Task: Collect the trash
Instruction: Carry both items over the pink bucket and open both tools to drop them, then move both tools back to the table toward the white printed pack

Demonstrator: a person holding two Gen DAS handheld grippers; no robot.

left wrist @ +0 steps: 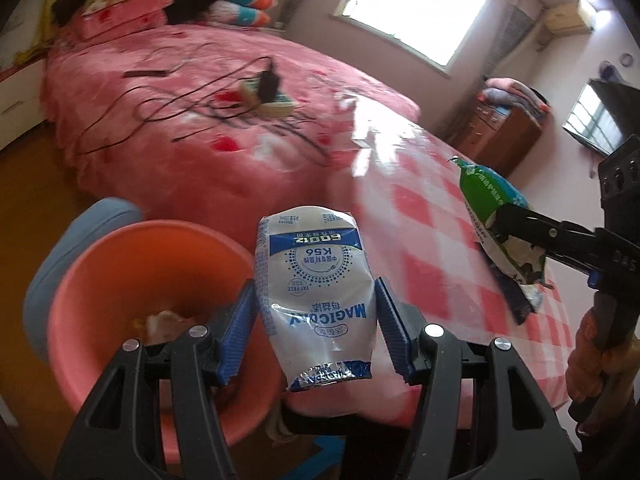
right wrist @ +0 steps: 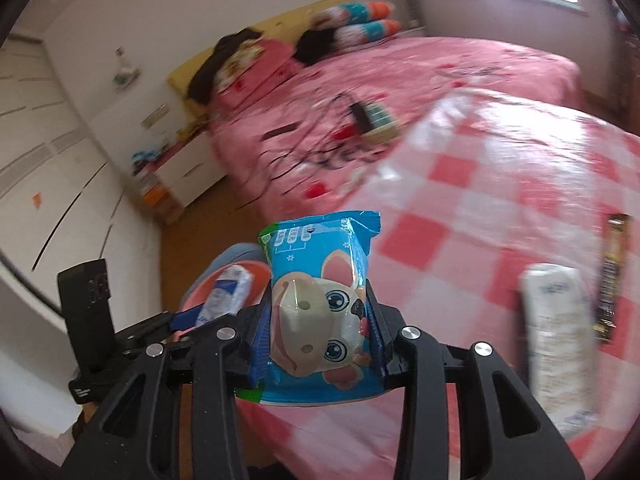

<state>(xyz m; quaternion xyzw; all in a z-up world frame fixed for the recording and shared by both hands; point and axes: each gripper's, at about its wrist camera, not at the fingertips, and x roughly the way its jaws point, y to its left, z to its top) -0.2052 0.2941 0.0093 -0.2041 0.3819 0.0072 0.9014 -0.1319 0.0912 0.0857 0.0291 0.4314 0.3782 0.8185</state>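
L gripper (left wrist: 316, 320) pinches white-blue milk pouch (left wrist: 316, 288), long axis along the fingers, sealed end toward cam, top pointing away, beside orange bin (left wrist: 120, 280). R gripper (right wrist: 320, 336) clamps blue wipes pack (right wrist: 320, 300), lengthwise along fingers, over checkered cloth (right wrist: 480, 200) edge.

A wide bed (left wrist: 224, 92) fills the room, covered in a pink floral spread. Black cables (left wrist: 168, 108) sprawl across it around a power strip (left wrist: 272, 100) with a black plug standing in it. Pink pillows (left wrist: 120, 4) and a striped plush toy (left wrist: 244, 4) lie at the head (dark clothing is draped there too). A glossy pink-and-white checked sheet (left wrist: 424, 216) covers the bed's near end. A bright window (left wrist: 416, 4) lights the far wall, beside a wooden dresser (left wrist: 500, 132). White drawers (right wrist: 180, 160) stand by the bed.
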